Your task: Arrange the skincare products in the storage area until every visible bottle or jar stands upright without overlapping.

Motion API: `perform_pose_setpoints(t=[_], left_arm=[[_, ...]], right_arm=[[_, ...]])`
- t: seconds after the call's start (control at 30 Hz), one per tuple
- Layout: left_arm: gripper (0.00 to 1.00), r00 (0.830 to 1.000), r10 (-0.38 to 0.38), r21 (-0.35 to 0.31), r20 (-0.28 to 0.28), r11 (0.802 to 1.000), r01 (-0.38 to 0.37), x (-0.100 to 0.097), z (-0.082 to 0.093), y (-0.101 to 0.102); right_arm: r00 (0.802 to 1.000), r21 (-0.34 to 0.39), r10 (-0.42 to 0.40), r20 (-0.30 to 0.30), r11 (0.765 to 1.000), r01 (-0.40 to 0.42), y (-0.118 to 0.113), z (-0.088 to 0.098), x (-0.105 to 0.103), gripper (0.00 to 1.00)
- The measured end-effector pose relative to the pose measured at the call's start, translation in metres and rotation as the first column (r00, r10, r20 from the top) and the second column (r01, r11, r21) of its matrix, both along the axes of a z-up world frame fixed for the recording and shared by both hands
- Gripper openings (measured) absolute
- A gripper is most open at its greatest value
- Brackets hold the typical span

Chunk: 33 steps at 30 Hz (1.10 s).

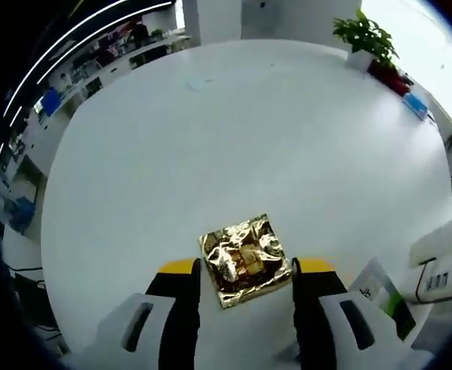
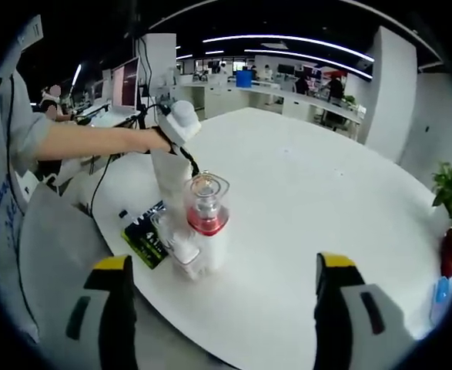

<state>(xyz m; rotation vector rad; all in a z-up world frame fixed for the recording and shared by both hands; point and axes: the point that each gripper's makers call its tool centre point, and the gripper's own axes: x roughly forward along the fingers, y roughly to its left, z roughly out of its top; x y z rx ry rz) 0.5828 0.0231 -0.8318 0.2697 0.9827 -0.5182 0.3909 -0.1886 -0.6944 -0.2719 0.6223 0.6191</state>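
Note:
A crumpled gold foil packet (image 1: pixel 245 260) lies on the white round table (image 1: pixel 233 139). My left gripper (image 1: pixel 247 267) is open just above it, with one finger at each side of the packet. In the right gripper view a white bottle with a red band and a clear cap (image 2: pixel 208 216) stands upright near the table's edge. A small clear jar (image 2: pixel 176 248) sits against its left side. My right gripper (image 2: pixel 224 262) hangs open and wide in front of them, touching neither. A person's hand holds the left gripper (image 2: pixel 170 150) just behind the bottle.
A black and green card (image 2: pixel 143 231) lies on the table left of the jar; the card (image 1: pixel 381 297) also lies right of my left jaws, beside a white labelled item (image 1: pixel 445 266). A potted plant (image 1: pixel 364 35) stands at the far rim. The person's forearm (image 2: pixel 95 142) reaches in from the left.

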Motion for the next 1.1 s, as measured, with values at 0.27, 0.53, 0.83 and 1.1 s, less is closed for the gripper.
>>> perform_pose_setpoints(t=[0.27,0.53,0.83,1.1], left_arm=[[0.37,1.0,-0.005,-0.003,0.0,1.0,0.005,0.002,0.0,0.001],[0.36,0.999,-0.038,0.001,-0.007,0.999,0.038,-0.002,0.0,0.0],[0.36,0.998,-0.057,0.001,-0.018,0.998,0.057,-0.008,0.001,0.001],[0.37,0.996,-0.088,0.014,-0.021,0.996,0.088,-0.015,0.006,0.005]], right_arm=[[1.0,0.013,0.003,0.008,1.0,-0.003,0.002,0.002,0.0,0.99],[1.0,0.019,0.0,0.009,1.0,0.0,0.002,0.004,-0.001,0.99],[1.0,0.02,0.013,0.021,1.0,-0.013,0.006,0.008,0.0,1.0],[0.999,0.008,0.028,0.024,1.0,-0.028,0.009,0.009,0.0,1.0]])
